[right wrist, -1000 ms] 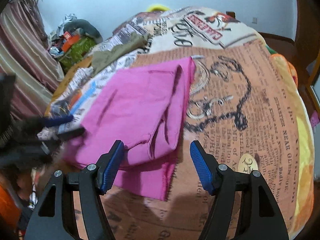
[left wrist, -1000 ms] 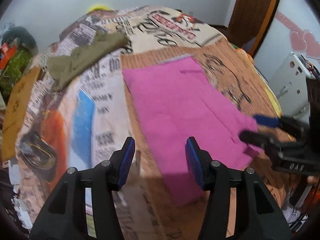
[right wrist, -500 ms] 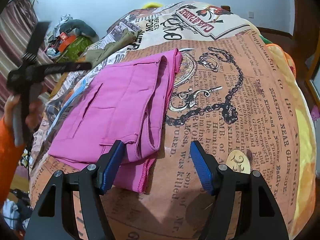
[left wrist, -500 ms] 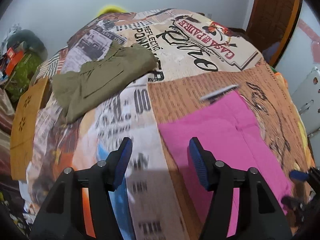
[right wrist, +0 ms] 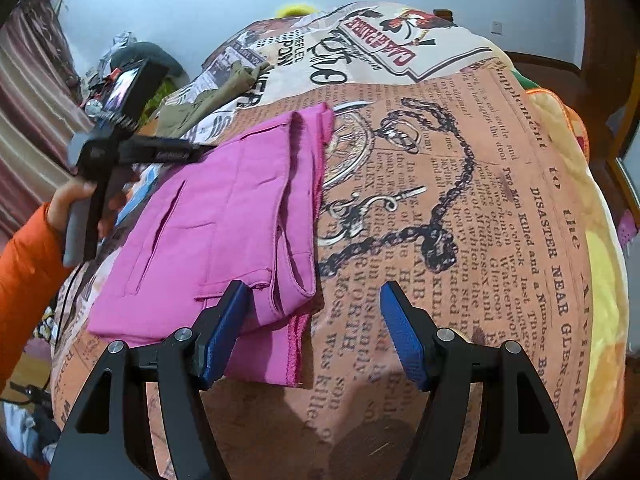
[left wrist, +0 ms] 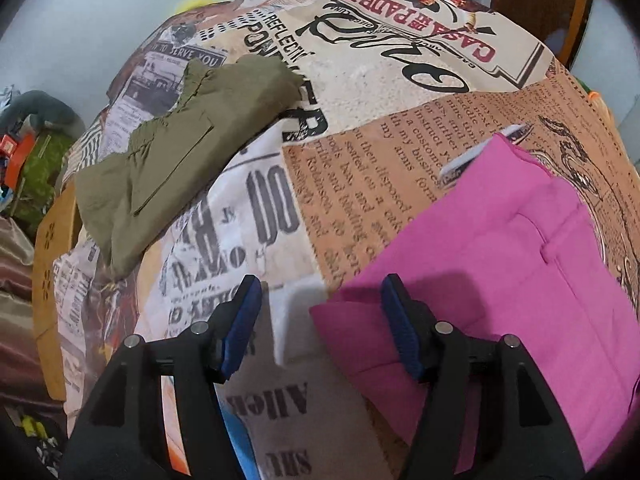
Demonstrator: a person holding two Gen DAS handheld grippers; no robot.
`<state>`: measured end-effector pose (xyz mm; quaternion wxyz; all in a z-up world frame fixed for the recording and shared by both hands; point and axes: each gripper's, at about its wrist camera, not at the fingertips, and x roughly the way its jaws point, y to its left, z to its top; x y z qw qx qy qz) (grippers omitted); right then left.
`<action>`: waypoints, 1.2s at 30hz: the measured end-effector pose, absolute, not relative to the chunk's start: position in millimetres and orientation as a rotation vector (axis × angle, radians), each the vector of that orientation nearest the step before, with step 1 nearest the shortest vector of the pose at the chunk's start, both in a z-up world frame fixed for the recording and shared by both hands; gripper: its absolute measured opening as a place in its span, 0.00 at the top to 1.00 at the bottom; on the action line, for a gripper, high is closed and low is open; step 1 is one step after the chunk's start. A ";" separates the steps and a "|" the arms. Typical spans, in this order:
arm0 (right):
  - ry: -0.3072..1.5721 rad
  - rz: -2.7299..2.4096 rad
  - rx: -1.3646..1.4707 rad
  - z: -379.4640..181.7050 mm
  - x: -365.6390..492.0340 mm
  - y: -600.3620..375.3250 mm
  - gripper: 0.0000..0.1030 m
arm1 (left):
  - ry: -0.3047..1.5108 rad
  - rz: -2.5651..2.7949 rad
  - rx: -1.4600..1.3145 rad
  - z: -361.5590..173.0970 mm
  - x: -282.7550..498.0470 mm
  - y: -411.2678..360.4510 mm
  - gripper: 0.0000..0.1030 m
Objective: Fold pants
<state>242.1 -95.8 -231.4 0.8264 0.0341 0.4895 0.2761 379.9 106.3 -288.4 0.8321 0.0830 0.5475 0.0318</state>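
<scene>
Folded pink pants (left wrist: 500, 264) lie flat on the newspaper-print bedspread (left wrist: 360, 168); they also show in the right wrist view (right wrist: 224, 220). My left gripper (left wrist: 320, 320) is open and empty, hovering over the pants' left edge. It shows from the side in the right wrist view (right wrist: 176, 152), held in a hand with an orange sleeve. My right gripper (right wrist: 316, 328) is open and empty, above the near right corner of the pants. Olive green pants (left wrist: 176, 148) lie folded at the far left of the bed.
The bedspread (right wrist: 460, 200) covers the whole bed. Clutter and a bag (left wrist: 24, 152) sit past the left edge. A wooden door (left wrist: 536, 4) stands at the far right. A curtain (right wrist: 28, 92) hangs at the left.
My left gripper has swung away from the near right corner of the pink pants to their left edge and points toward the olive pants. The right gripper rose slightly and stays open.
</scene>
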 end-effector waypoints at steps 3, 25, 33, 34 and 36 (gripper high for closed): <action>1.027 0.562 0.060 -228.0 245.2 -97.1 0.37 | 1.166 0.059 0.160 -286.1 366.4 110.1 0.39; 0.910 0.525 -0.011 -186.1 226.6 -107.2 0.37 | 1.111 0.027 -0.021 -246.7 197.6 88.4 0.32; 0.892 0.537 0.032 -181.1 220.6 -106.0 0.37 | 1.022 0.040 -0.046 -209.9 189.2 91.2 0.33; 0.882 0.545 0.033 -178.9 219.9 -103.9 0.37 | 1.008 0.033 -0.041 -205.1 192.6 90.4 0.36; 0.870 0.566 0.021 -175.8 219.5 -96.7 0.37 | 0.988 -0.004 -0.038 -198.1 202.1 84.2 0.48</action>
